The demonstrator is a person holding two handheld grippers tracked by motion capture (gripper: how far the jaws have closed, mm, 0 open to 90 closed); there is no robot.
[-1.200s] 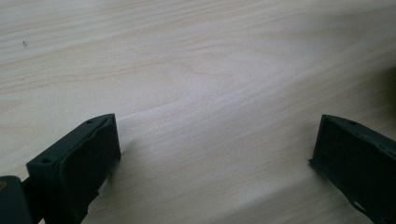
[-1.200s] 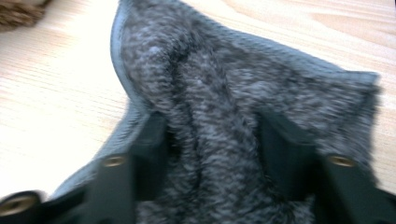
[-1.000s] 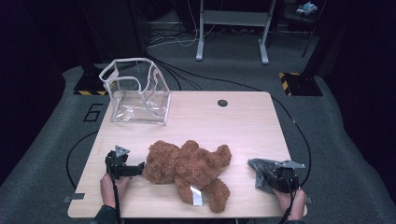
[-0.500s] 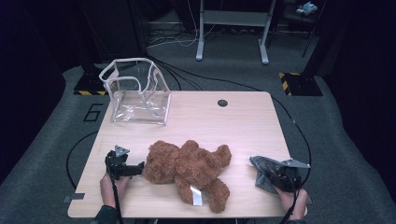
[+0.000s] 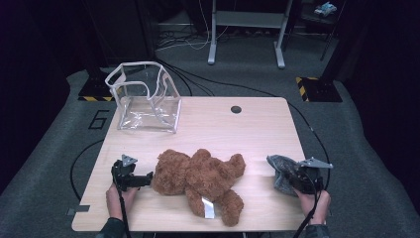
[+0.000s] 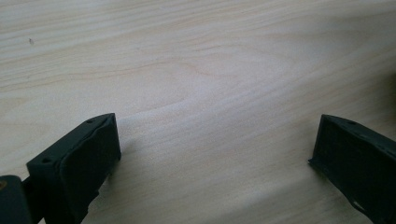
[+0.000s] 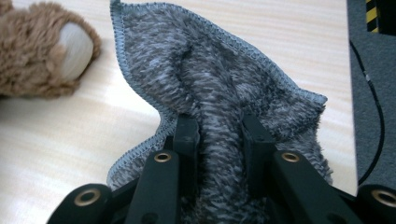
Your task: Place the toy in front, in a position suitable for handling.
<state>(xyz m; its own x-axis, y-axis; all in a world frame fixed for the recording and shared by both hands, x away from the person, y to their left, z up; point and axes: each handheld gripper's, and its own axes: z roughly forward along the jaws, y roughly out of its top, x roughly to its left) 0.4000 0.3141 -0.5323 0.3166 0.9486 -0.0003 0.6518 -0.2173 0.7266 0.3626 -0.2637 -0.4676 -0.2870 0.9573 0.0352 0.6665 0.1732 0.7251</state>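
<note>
This looks like a lab or recording studio: a pale wooden desk (image 5: 257, 124) stands alone on grey carpet (image 5: 356, 148) in a dark room. Black cables (image 5: 208, 84) trail across the floor, yellow-and-black hazard tape (image 5: 317, 82) marks it, and a grey metal stand (image 5: 245, 29) rises behind

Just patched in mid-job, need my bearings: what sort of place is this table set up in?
Probably a lab or recording studio, not a home: a lone wooden table on grey carpet, cables trailing across the floor, a metal stand behind, and hazard-striped blocks against dark surroundings.
</note>
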